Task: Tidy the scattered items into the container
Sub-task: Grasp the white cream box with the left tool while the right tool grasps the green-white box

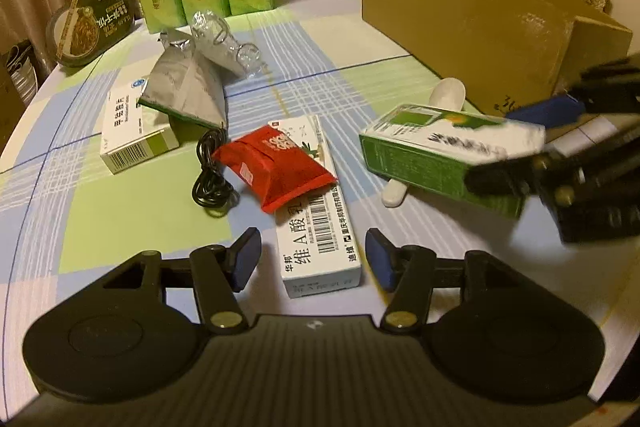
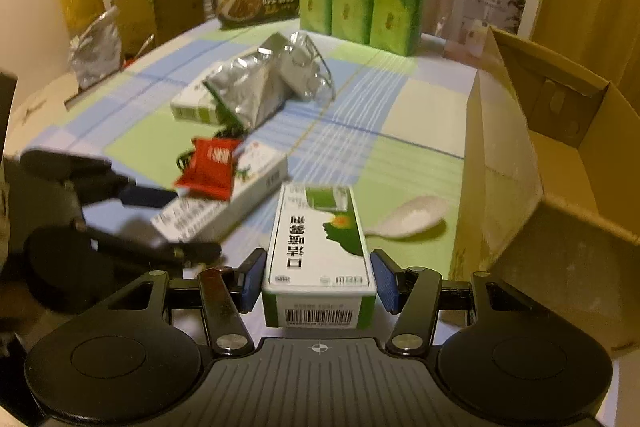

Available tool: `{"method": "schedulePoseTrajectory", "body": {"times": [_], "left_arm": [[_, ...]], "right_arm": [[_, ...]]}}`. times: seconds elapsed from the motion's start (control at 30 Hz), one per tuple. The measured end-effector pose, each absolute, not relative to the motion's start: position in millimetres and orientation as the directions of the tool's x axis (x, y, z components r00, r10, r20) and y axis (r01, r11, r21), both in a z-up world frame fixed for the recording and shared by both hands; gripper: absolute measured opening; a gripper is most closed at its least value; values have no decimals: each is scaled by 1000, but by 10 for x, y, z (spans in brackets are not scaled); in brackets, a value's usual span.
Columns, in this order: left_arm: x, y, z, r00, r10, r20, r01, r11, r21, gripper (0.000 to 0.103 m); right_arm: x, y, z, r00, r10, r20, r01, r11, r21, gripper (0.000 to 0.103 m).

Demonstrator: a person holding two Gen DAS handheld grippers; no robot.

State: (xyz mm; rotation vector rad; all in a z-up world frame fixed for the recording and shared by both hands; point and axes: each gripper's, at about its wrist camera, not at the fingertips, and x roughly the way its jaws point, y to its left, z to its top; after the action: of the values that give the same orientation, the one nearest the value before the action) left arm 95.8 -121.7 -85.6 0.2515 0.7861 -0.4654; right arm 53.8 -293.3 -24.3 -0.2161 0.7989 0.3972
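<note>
Left wrist view first: the left gripper (image 1: 312, 259) hangs open over the checked tablecloth (image 1: 120, 227), pads spread either side of the near end of a long white medicine box (image 1: 316, 227) without touching it. That box runs lengthwise away from the camera, with a red sachet (image 1: 276, 167) lying across its far half and a black cable (image 1: 212, 179) just beside. Off to the right, the right gripper (image 1: 532, 143) has the green-and-white box (image 1: 448, 159), which looks tilted and clear of the table, above a white spoon (image 1: 448, 91), near the cardboard box (image 1: 460, 23).

Right wrist view: the green-and-white box (image 2: 318, 247) sits between the right gripper's (image 2: 318, 283) blue pads (image 2: 254, 279). The left one is touching, the right looks just shy, so I'd call it gripped, but lightly. Its long axis points straight ahead along the fingers, barcode end toward the camera. The open cardboard box (image 2: 560, 163) is just to the right.

If it were me: squeeze firmly, swing right, clear the wall (image 2: 500, 147), then let it go low inside so it lies flat.
</note>
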Motion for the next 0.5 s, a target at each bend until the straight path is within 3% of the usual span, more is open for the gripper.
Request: {"method": "schedulePoseTrajectory", "body": {"times": [0.13,0.2,0.3,0.37,0.5], "left_arm": [[995,-1219,-876,612,-308,-728,477,878,29,51],[1013,-1220,-879,612,-309,-728,475,880,25,50],[1054,-1219,-876,607,-318,-728,472,881,8,36],[1070,-1218,-868,604,-319,-730,466,885,-1,33],[1128,-1099,-843,573,-367,-733,426,897,-115,33]], "right_arm": [[554,-2936,-346,626,255,-737,-431,901,-54,53],[564,-2934,-383,631,249,-735,-431,900,-65,59],[577,-2909,-427,640,239,-730,-436,896,-90,67],[597,-2905,-449,640,229,-733,-431,897,-96,68],[619,-2892,-495,636,205,-744,-428,896,-119,69]]}}
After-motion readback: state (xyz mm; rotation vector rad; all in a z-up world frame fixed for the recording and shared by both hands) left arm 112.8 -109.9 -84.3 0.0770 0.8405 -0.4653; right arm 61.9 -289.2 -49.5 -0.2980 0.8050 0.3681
